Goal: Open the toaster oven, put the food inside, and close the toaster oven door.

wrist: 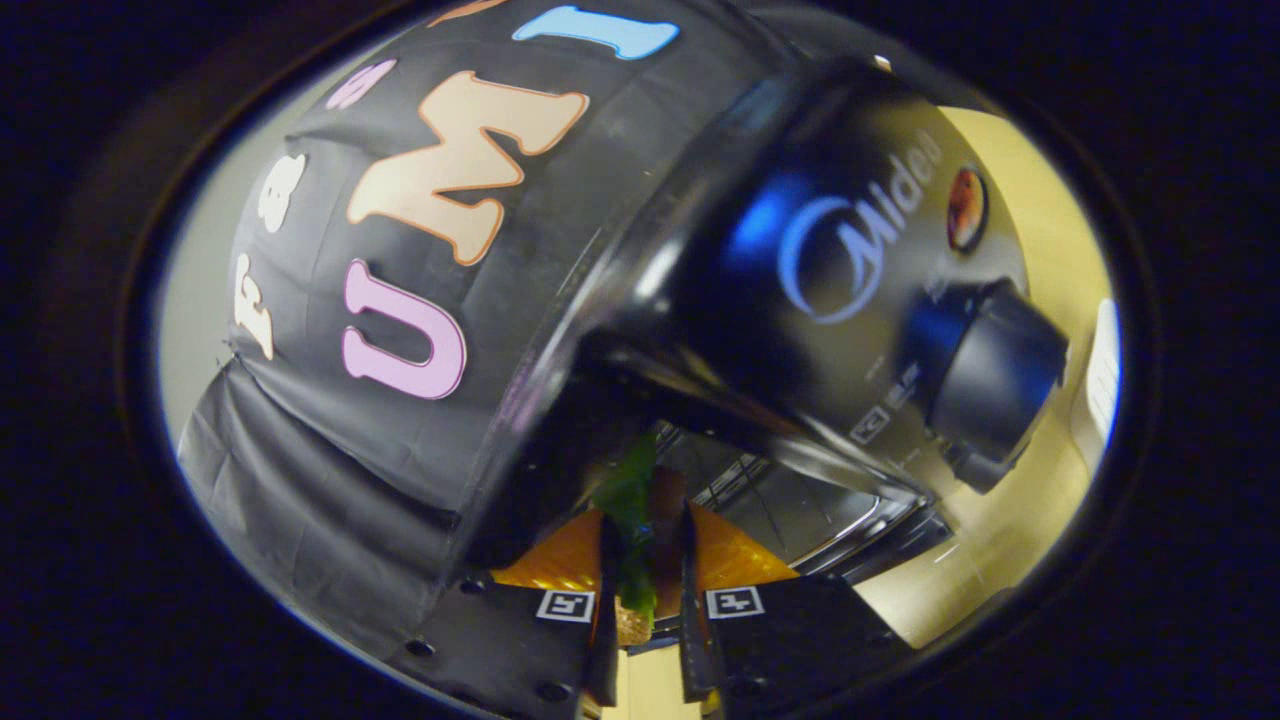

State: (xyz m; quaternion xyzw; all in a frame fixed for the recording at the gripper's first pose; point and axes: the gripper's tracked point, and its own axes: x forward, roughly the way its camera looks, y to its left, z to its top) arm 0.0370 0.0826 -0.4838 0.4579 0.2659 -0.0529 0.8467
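Observation:
The black toaster oven looms close and tilted, its control panel with a large round knob beyond the fingers to the right. Its door hangs open; the dark cavity with a wire rack and shiny inner wall lies just ahead of the fingers. My gripper is shut on the food, a sandwich-like piece with green lettuce and a brown bun, squeezed between both fingers at the mouth of the cavity. How deep the food reaches inside is hard to tell.
The oven stands on a pale yellow tabletop. A white object sits at the far right past the knob. The black cloth wall hangs left of and behind the oven.

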